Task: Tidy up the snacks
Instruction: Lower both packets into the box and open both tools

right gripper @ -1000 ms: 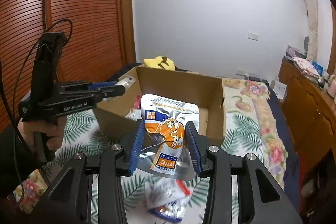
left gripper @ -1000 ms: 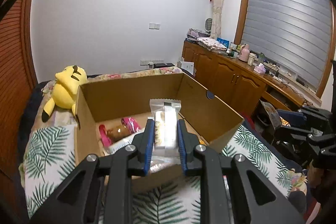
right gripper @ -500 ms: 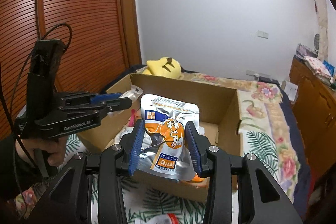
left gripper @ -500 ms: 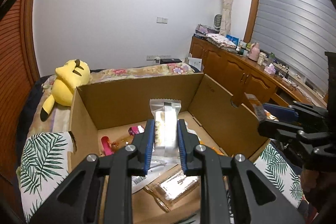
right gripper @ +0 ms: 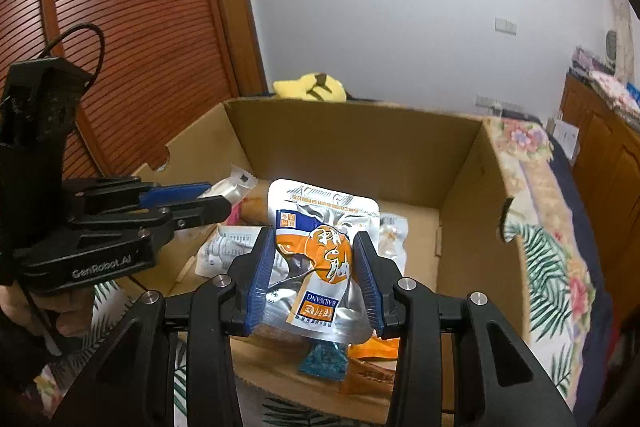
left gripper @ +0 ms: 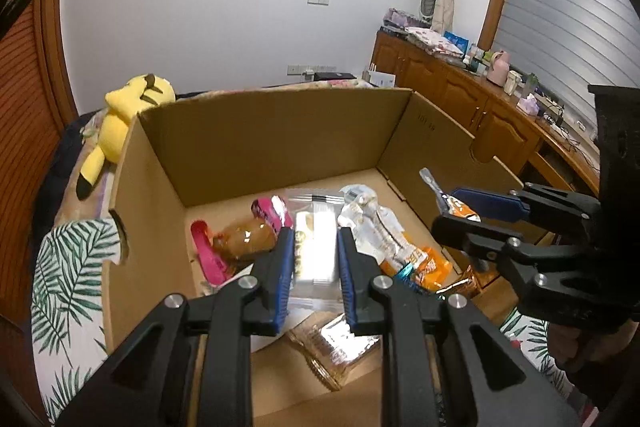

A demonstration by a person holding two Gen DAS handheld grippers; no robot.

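Note:
An open cardboard box [left gripper: 256, 143] stands on the bed and holds several snack packs. My left gripper [left gripper: 314, 259] is shut on a clear-wrapped snack bar [left gripper: 316, 247] and holds it over the box's inside, above a pink-ended pack [left gripper: 240, 239]. My right gripper [right gripper: 316, 267] is shut on a silver and orange pouch [right gripper: 320, 255] and holds it over the box's near right part. The right gripper also shows in the left wrist view [left gripper: 472, 211] with the pouch edge. The left gripper shows in the right wrist view [right gripper: 200, 203].
A yellow plush toy [left gripper: 120, 115] lies behind the box's left corner. The box [right gripper: 360, 139] has tall walls with hand-hole notches. Leaf-print bedding [left gripper: 68, 267] surrounds it. Wooden cabinets [left gripper: 460, 95] run along the right wall; a slatted wooden door [right gripper: 132, 47] stands at left.
Both grippers have moved forward and down over the box with their packs still held. The box's inside now fills both views.

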